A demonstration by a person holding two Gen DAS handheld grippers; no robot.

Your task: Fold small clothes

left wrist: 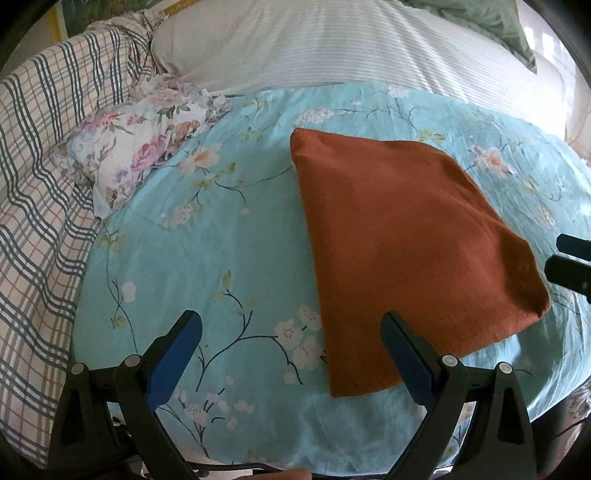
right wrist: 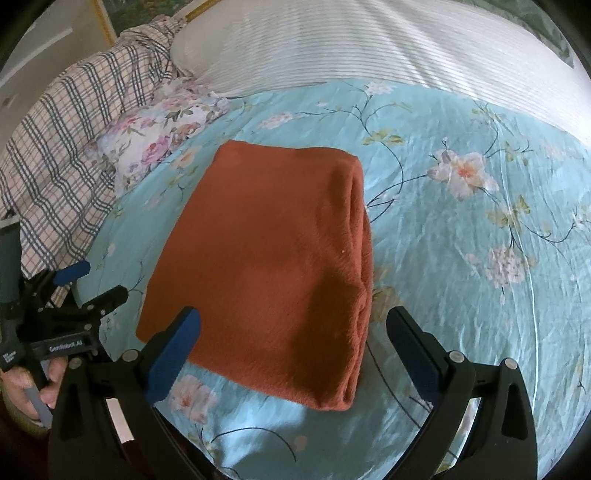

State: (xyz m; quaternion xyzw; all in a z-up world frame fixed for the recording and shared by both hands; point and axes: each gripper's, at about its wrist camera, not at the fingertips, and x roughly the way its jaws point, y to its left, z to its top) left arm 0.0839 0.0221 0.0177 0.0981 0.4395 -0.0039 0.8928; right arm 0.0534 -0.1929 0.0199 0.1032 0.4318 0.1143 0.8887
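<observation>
Both claws are held spread, with nothing between their blue pads. On the left claw (left wrist: pixel 291 321) the right finger (left wrist: pixel 410 354) is seen over the near edge of the rust cloth (left wrist: pixel 402 236), while the left finger (left wrist: pixel 177 350) is seen over bare sheet; whether either touches the fabric cannot be told. The right claw (right wrist: pixel 293 317) is set astride the cloth's (right wrist: pixel 273 266) near right corner, its left finger (right wrist: pixel 173 350) over the cloth's near edge and its right finger (right wrist: pixel 413 354) just beside the folded side, over the sheet.

In the right wrist view the left claw (right wrist: pixel 94 280) is seen at the far left, open, gripped from below by a hand (right wrist: pixel 22 384). In the left wrist view only the tips of the right claw (left wrist: pixel 567 258) are seen at the right border, near the cloth's right corner.

The cloth is laid folded into a rough rectangle, with stacked layers shown along its right side, flat on the blue flowered sheet (left wrist: pixel 207 258). A rumpled piece of pink-flowered fabric (left wrist: pixel 147 147) is seen well apart from it, at the sheet's far left. A plaid cover (left wrist: pixel 40 184) is bunched along the left, and a white striped pillow (left wrist: pixel 332 48) is laid across the far side. A green cloth (left wrist: pixel 495 22) is seen at the far right of the pillow.
</observation>
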